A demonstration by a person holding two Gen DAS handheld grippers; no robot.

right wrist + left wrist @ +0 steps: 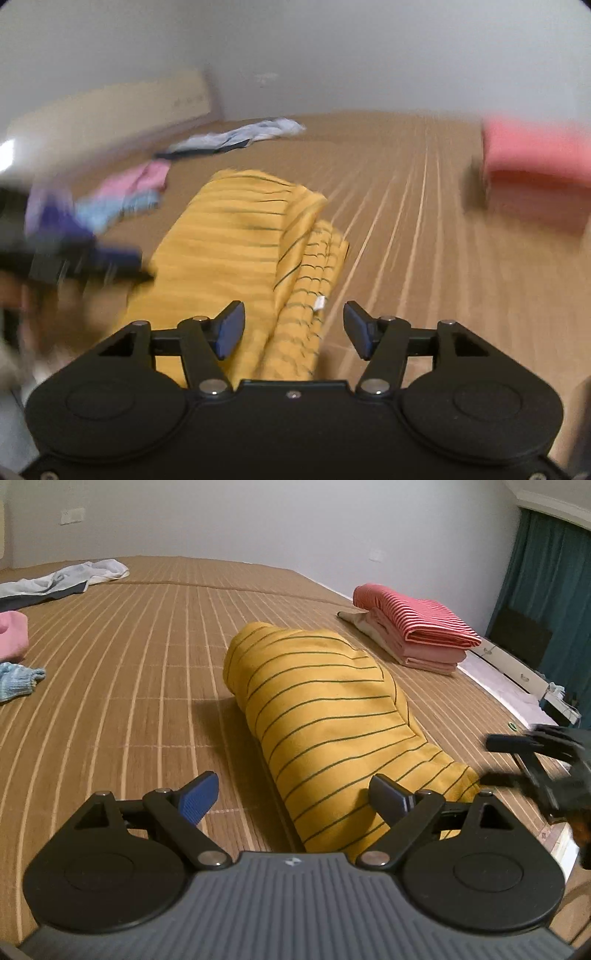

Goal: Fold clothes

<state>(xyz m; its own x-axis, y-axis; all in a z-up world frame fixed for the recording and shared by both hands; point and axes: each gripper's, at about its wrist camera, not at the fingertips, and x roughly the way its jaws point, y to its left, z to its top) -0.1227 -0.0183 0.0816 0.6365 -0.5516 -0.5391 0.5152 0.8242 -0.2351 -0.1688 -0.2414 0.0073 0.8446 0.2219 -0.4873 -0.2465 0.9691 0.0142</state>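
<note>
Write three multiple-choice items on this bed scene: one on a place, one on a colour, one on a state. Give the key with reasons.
1. Where is the red striped folded stack? A) far right of the mat B) under the yellow garment C) in a claw
2. The yellow garment's stripes are: A) white B) dark green C) pink
3. The left claw is: A) shut on cloth B) shut, empty C) open

Key: 1 A, it sits near the mat's right edge; 2 B, thin dark lines; 3 C, its fingers stand wide apart.
</note>
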